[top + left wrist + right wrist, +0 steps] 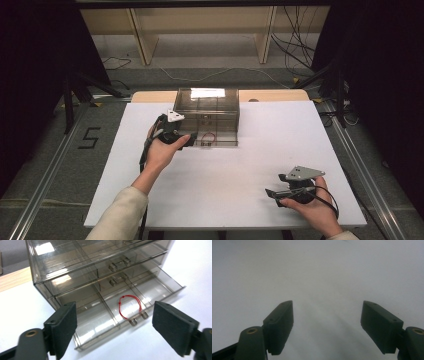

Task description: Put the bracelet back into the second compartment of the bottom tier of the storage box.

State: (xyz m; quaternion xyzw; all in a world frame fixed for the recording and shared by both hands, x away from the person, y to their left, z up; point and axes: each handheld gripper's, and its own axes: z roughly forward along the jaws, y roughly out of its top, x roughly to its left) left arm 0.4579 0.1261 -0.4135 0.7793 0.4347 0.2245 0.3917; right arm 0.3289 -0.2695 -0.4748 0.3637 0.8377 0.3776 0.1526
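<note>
The left gripper (113, 325), jaws spread and empty, faces the smoky clear plastic drawer cabinet (100, 272); its bottom drawer (130, 302) stands pulled out, a thin red cord loop (130, 305) inside, centre frame. Nothing grasped yet. The right gripper (280, 192), lower right, hangs spread above the white tabletop (240, 170).

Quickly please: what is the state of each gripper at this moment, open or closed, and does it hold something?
Left gripper: open, holding nothing, before the drawer with the red cord.
Right gripper: open, holding nothing, over the white table.
</note>
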